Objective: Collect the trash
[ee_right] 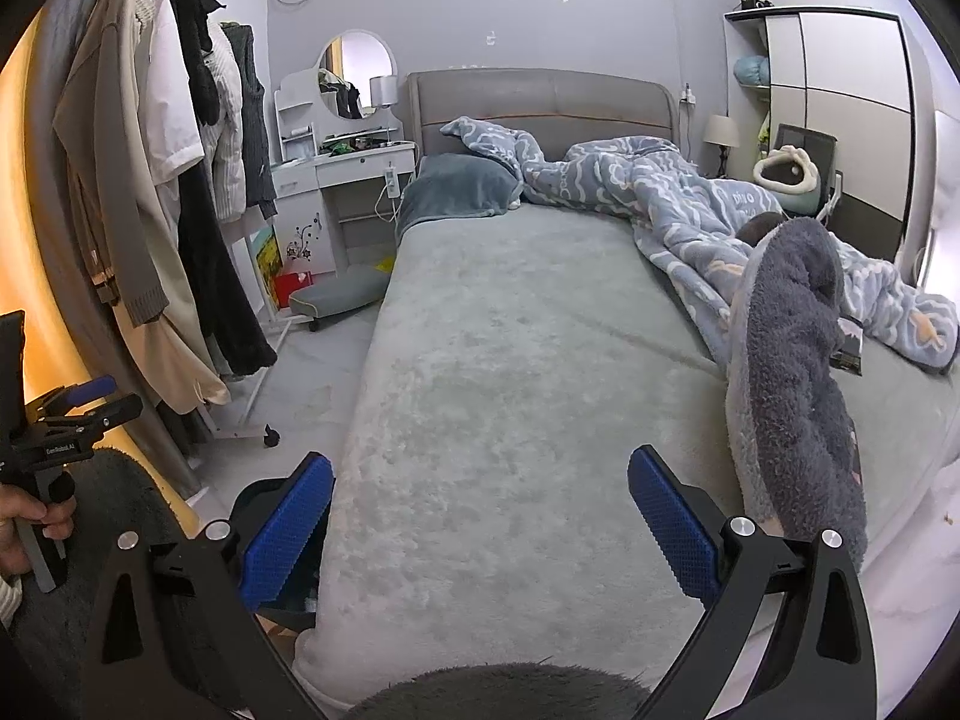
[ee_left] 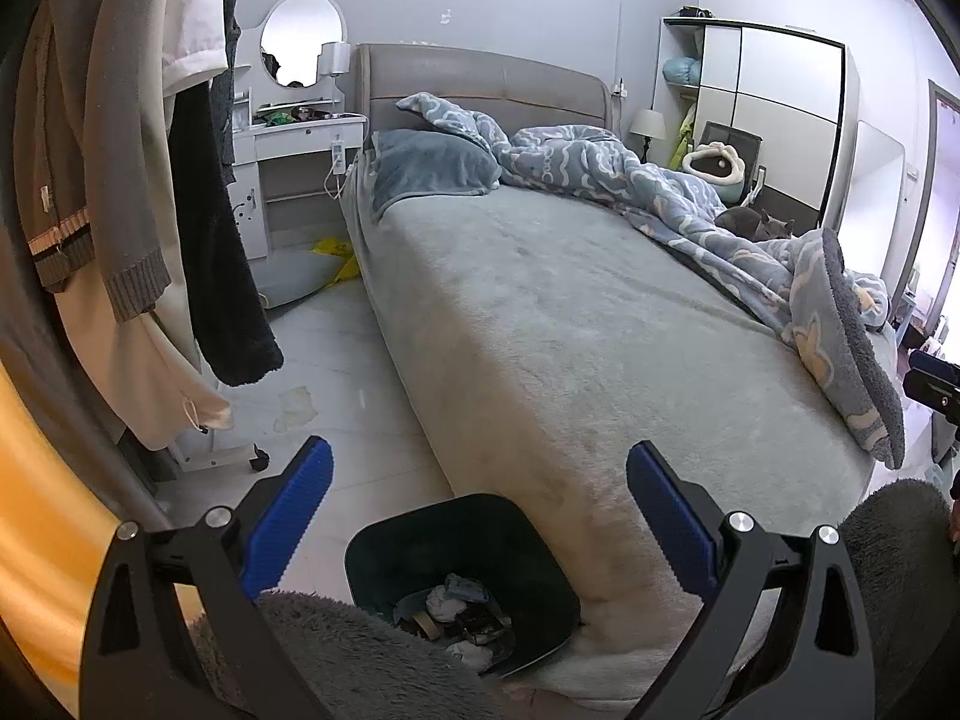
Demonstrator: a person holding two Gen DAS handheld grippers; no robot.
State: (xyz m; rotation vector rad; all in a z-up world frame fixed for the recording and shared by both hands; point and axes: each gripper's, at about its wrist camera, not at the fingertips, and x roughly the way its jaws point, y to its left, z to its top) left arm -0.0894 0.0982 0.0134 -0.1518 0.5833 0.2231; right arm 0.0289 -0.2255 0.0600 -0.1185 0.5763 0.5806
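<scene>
Bedroom, grey bed point(ee_left: 540, 312) central. Black trash bin point(ee_left: 462, 576) at bed's near corner, part-filled. Left gripper point(ee_left: 480, 516) and right gripper point(ee_right: 480, 516) spread, empty. Search step; next, locating litter beside bed.

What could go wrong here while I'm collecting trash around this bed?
1. The trash bin sits tight against the bed corner, just under the open left gripper; a careless swing could tip it.
2. A gray cat lies by the rumpled duvet; reaching there might startle it.
3. The wheeled clothes rack's hanging coats crowd the narrow aisle and could snag the open right gripper.
</scene>
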